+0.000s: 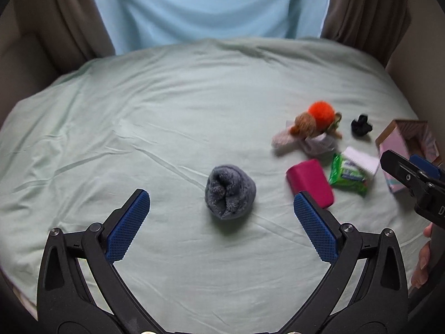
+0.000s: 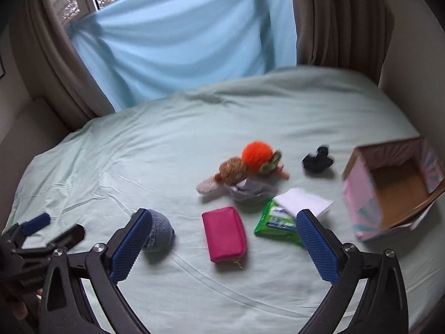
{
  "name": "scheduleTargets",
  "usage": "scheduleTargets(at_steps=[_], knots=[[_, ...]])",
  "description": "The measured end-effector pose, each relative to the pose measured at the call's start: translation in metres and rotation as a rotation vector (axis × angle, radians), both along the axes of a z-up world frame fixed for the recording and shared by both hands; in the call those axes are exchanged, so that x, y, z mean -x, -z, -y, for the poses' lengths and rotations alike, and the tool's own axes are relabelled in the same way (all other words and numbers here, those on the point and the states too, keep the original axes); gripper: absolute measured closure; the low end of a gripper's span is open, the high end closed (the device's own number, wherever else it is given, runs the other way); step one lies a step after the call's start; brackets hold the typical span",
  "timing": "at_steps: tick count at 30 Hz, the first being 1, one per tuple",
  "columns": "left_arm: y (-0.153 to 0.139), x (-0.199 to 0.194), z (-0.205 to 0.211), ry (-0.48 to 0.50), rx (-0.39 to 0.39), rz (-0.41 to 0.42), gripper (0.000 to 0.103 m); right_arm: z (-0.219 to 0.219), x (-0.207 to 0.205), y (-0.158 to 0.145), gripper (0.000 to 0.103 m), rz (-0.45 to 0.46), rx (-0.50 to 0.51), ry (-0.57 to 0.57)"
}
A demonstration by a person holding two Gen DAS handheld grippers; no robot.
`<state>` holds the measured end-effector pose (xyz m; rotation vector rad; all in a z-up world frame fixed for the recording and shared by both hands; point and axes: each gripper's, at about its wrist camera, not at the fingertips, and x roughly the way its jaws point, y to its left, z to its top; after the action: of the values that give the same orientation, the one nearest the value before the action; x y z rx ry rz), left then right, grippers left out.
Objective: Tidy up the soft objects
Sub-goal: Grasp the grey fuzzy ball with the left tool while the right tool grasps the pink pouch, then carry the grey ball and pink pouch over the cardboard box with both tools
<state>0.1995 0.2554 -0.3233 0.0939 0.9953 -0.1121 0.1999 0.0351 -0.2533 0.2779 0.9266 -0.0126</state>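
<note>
On the pale green bedsheet, a set of small items is lying spread before a light blue cloth that is hanging between brown curtains. The left gripper is hovering with its blue-padded fingers spread wide and holding nothing; a rolled grey fuzzy sock is sitting on the sheet between and just beyond the fingertips, touching neither. The right gripper is likewise hanging with its fingers released and empty, and a magenta pouch is lying flat on the sheet between its tips. Just beside the pouch, a green wipes packet is resting partly under a white folded cloth. Farther back, a heap of soft things is clustering together: an orange pom-pom, a brown plush toy, a pale pink sock and a grey-white garment, all touching or overlapping. A black scrunchie is lying apart from the heap. At the right side of the bed, an open pink cardboard box is standing tilted, its brown interior showing empty. In the left wrist view the right gripper is entering from the right edge in front of the box, with part of a hand showing below it. The right wrist view is slightly blurred.
</note>
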Motion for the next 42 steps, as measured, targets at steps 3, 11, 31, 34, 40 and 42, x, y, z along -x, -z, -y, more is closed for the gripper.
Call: scheduleTargets(at_steps=[3, 11, 31, 34, 40, 42], knots=[[0.048, -0.020, 0.003, 0.009, 0.033, -0.048, 0.001, -0.008, -0.014, 0.037, 0.000, -0.049, 0.003, -0.007], [0.129, -0.053, 0.015, 0.045, 0.065, -0.122, 0.001, -0.025, -0.036, 0.122, 0.000, -0.150, 0.044, -0.038], [0.175, -0.075, 0.022, 0.102, 0.006, -0.141, 0.048, -0.039, -0.062, 0.176, 0.046, -0.232, 0.100, -0.089], [0.172, -0.074, 0.020, 0.092, 0.022, -0.143, 0.051, -0.040, -0.063, 0.172, 0.051, -0.228, 0.109, -0.097], [0.144, -0.068, 0.019, 0.080, 0.039, -0.106, 0.052, -0.037, -0.063, 0.157, 0.056, -0.219, 0.107, -0.098], [0.129, -0.065, 0.019, 0.079, 0.042, -0.091, 0.052, -0.037, -0.060, 0.146, 0.057, -0.206, 0.105, -0.096]])
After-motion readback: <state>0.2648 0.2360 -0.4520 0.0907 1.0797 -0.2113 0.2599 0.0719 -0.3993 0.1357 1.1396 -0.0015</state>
